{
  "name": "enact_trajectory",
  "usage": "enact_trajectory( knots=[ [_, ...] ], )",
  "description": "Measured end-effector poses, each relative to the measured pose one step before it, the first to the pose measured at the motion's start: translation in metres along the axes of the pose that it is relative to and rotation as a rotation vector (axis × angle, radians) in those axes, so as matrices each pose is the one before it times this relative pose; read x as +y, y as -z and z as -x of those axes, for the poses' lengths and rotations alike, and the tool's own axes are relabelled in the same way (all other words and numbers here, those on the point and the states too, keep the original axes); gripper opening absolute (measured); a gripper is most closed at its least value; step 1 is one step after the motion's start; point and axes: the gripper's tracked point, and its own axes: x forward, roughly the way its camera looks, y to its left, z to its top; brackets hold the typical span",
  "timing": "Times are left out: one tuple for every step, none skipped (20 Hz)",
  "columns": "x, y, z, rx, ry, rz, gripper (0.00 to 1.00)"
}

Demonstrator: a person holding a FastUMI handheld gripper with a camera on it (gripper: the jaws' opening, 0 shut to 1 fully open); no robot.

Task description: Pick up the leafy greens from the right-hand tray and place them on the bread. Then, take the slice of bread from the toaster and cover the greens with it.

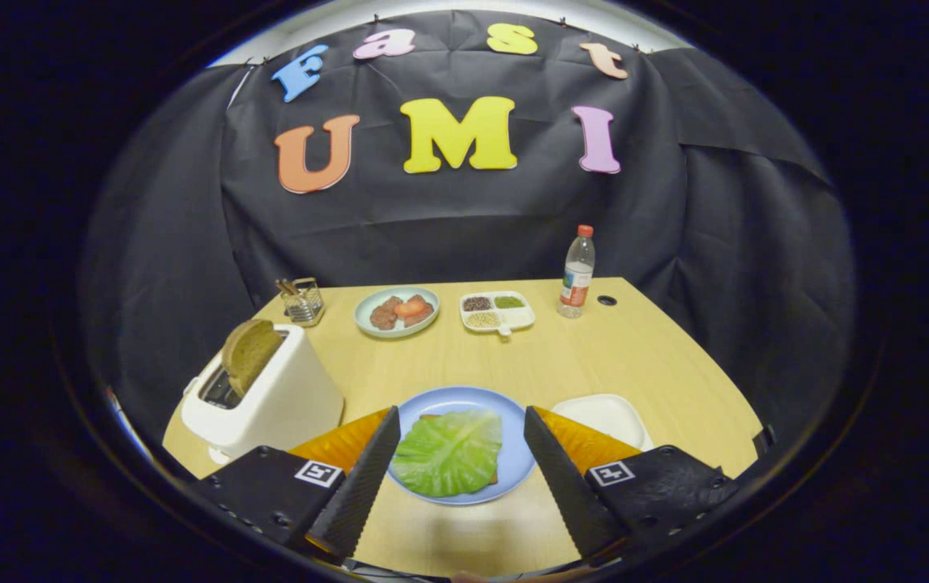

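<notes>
On the desk we see the toaster with the bread slice standing in its slot – stiff, light, crumbly, so we'd pinch its raised top edge. The greens already cover the blue plate – our gripper hangs spread, empty.

Gripper view rides low over the table, facing the booth wall, looking forward between wide-apart jaws

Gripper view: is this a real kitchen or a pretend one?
Probably a pretend one: a recording booth set up like a breakfast table. Black cloth hangs behind a wooden table holding a toaster and a lettuce-topped blue plate. The open gripper hovers before the plate.
</notes>
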Motion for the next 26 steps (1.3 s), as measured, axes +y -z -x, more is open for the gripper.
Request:
enact_trajectory(
  knots=[
    [0.00975, -0.00536, 0.00652, -0.00743, -0.00573, 0.00187, 0.95],
    [0.00950, -0.00448, 0.00592, -0.00765, -0.00191, 0.00266, 0.95],
    [0.00970, -0.00476, 0.00417, -0.00808, -0.00447, 0.00398, 0.95],
    [0.01206, -0.00381, 0.00205, -0.00982, -0.00784, 0.00389, 0.95],
    [0.01249, -0.00446, 0.00070, -0.01253, -0.01009, 0.00299, 0.95],
    [0.01372, -0.00289, -0.00006, -0.00786, -0.01247, 0.00864, 0.95],
    [0.01282, -0.00162, -0.00206, -0.00625, -0.00537, 0.00978, 0.95],
    [0.01233, -0.00300, -0.00264, -0.00442, -0.00018, 0.01318, 0.95],
    [0.01816, -0.00282, -0.00545, -0.00534, -0.01833, 0.01542, 0.95],
    [0.01567, -0.00449, -0.00611, -0.00952, -0.00955, 0.01917, 0.95],
    [0.01132, -0.00386, -0.00496, -0.00446, -0.00528, 0.01854, 0.95],
    [0.01213, -0.00288, -0.00525, -0.00699, -0.00446, 0.01455, 0.95],
    [0.01113, -0.00261, -0.00638, -0.00105, -0.00707, 0.00538, 0.96],
    [0.01199, -0.00090, -0.00661, 0.00313, -0.00877, 0.00117, 0.96],
    [0.00966, -0.00051, -0.00631, 0.00436, -0.00768, -0.00347, 0.96],
    [0.00822, -0.00160, -0.00750, 0.00250, -0.00453, -0.00620, 0.96],
    [0.00635, -0.00091, -0.00797, 0.00424, -0.00496, -0.00582, 0.96],
    [0.00449, -0.00044, -0.00875, 0.00587, 0.00025, -0.00700, 0.96],
    [0.00151, -0.00033, -0.00797, 0.00718, 0.00556, -0.00039, 0.96],
    [0.00111, -0.00184, -0.00904, 0.00202, 0.00474, -0.00987, 0.95],
    [0.00674, -0.00036, -0.00885, 0.00047, -0.01728, -0.01164, 0.95],
    [0.00549, 0.00071, -0.00844, 0.00776, -0.01905, -0.01301, 0.95],
    [0.00107, 0.00235, -0.00609, 0.00645, -0.00092, -0.01548, 0.95],
    [0.00151, 0.00316, -0.00441, 0.01204, -0.00905, -0.00728, 0.95],
    [-0.00177, 0.00242, -0.00314, 0.00474, 0.01382, 0.00222, 0.95],
    [-0.00352, 0.00093, 0.00058, -0.00085, 0.01792, 0.00145, 0.95]
  ],
)
